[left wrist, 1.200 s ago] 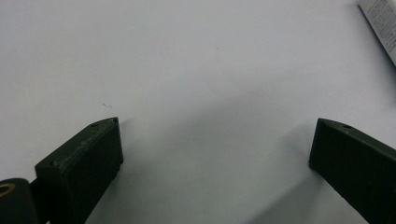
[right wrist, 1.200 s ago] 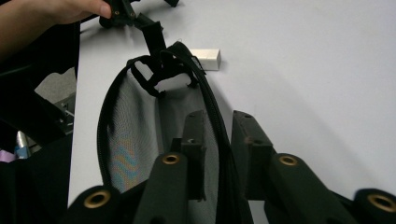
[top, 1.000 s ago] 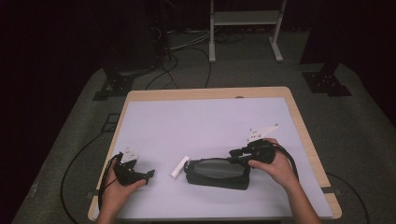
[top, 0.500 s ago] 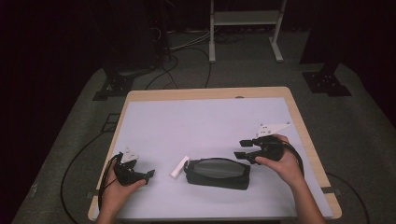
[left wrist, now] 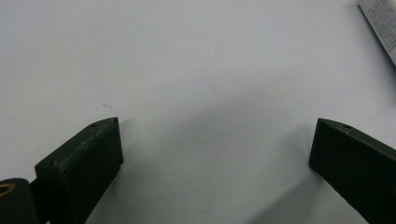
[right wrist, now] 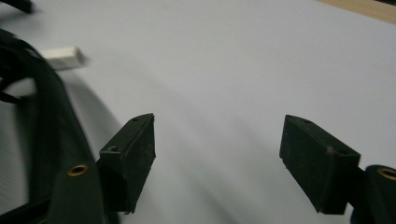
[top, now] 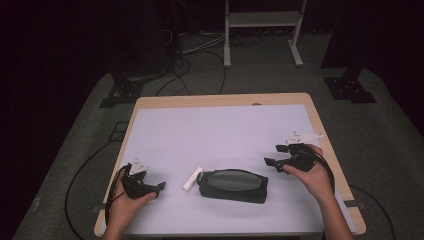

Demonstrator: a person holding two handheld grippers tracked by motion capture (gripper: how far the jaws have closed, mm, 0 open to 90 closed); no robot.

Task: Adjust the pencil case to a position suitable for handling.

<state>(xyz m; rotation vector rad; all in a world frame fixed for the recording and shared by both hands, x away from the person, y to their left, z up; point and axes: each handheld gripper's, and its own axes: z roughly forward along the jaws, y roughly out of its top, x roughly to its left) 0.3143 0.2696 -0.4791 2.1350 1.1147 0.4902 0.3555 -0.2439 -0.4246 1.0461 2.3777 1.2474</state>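
Observation:
A black mesh pouch [top: 232, 185] lies near the front of the white table [top: 220, 135], also seen at the left edge of the right gripper view as the pouch [right wrist: 32, 135]. A small white tube [top: 191, 179] lies just left of it, and the tube [right wrist: 63, 57] shows beyond the pouch. My right gripper [top: 272, 161] hangs to the right of the pouch, apart from it; its jaws have just been opening and stand wide with nothing between them. My left gripper [top: 159, 187] rests at the front left, open over bare table, with the tube [left wrist: 380, 21] at the far right.
The table's wooden rim [top: 327, 150] runs close past the right hand. Cables [top: 75, 175] trail off the left side onto the dark floor. A white metal stand [top: 262, 30] and black stand feet [top: 350, 87] sit behind the table.
My right gripper has let go of the pouch's right end, opened, and drawn away to the right. The pouch has settled flat. The left hand has not moved.

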